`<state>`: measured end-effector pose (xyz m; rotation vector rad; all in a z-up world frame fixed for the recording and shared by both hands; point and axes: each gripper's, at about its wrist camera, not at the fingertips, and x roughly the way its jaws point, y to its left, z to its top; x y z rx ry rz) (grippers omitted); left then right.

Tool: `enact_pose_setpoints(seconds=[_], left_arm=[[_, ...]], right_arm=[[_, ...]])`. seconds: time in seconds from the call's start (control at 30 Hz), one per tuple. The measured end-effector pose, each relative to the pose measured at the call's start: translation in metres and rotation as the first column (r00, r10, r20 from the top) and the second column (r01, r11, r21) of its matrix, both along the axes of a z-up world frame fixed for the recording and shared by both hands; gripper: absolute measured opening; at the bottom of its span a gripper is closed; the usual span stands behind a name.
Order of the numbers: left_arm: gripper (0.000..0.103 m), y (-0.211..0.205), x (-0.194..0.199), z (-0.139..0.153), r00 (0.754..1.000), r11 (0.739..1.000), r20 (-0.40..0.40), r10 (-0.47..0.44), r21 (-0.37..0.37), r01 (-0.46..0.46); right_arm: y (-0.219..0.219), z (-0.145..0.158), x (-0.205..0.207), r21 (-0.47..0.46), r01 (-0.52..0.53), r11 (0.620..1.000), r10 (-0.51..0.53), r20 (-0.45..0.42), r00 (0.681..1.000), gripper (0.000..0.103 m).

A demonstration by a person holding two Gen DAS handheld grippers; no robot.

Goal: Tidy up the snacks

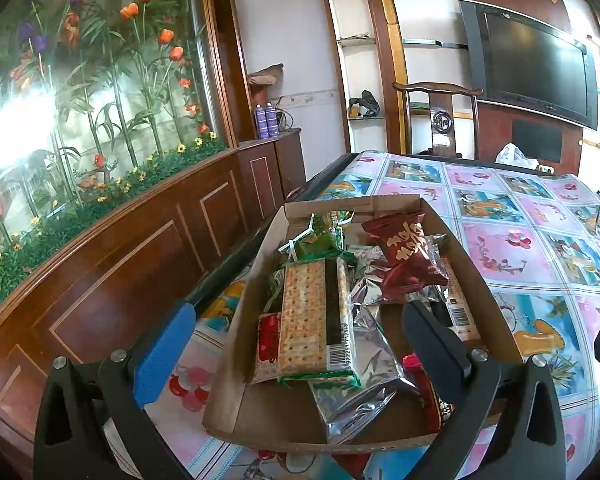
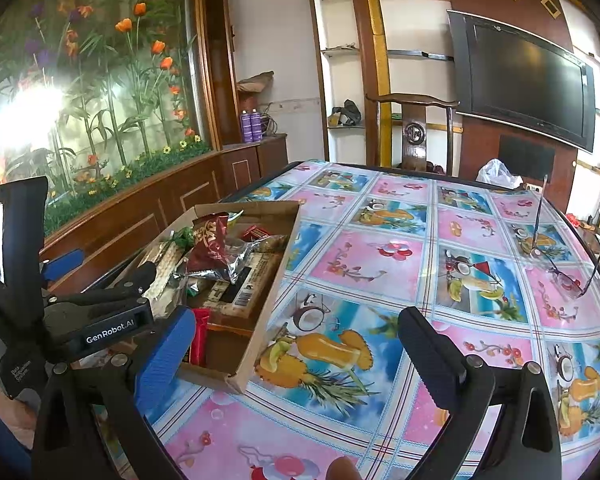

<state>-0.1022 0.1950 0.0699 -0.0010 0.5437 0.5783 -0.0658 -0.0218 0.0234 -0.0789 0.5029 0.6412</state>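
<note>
The left hand-held gripper (image 1: 300,344) stands wide, holding nothing; its blue finger hangs outside the left wall of the cardboard box (image 1: 256,280) and its black finger sits over the snacks inside. The right hand-held gripper (image 2: 296,340) is also wide and empty, spread over the bare patterned cloth of the counter (image 2: 380,256), with its blue finger close to the near right corner of the box.

The left wrist view looks straight down into the box. A long cracker pack (image 1: 318,316) with a barcode lies on top near the middle, a small red packet (image 1: 269,338) is tucked beside its left edge, silver foil bags (image 1: 352,384) spread beneath it, a dark red snack bag (image 1: 406,256) with gold lettering rests towards the far right, and green wrappers (image 1: 320,236) lie at the far end. The box sits near the counter's left edge.

Only the right wrist view shows the left tool from the side, its body marked with a brand label, and a pair of glasses (image 2: 560,264) well apart on the far right of the cloth. A pale rounded shape at that view's bottom edge may be a fingertip; it is cut off.

The lower snacks are mostly covered, and their labels are too small to read. A chair (image 1: 440,116) stands behind the counter.
</note>
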Motion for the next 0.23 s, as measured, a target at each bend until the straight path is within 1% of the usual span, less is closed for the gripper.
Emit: enact_pose_setpoints(seconds=[0.1, 0.23], left_arm=[[0.103, 0.0013, -0.0013, -0.0014, 1.0, 1.0, 0.002, 0.014, 0.002, -0.014], [0.103, 0.0067, -0.0023, -0.0031, 0.999, 0.999, 0.019, 0.03, -0.018, -0.029]], right_arm=[[-0.0002, -0.0001, 0.0009, 0.0, 0.0, 1.0, 0.0, 0.0, 1.0, 0.102], [-0.0002, -0.0002, 0.0005, -0.001, 0.001, 1.0, -0.001, -0.001, 1.0, 0.102]])
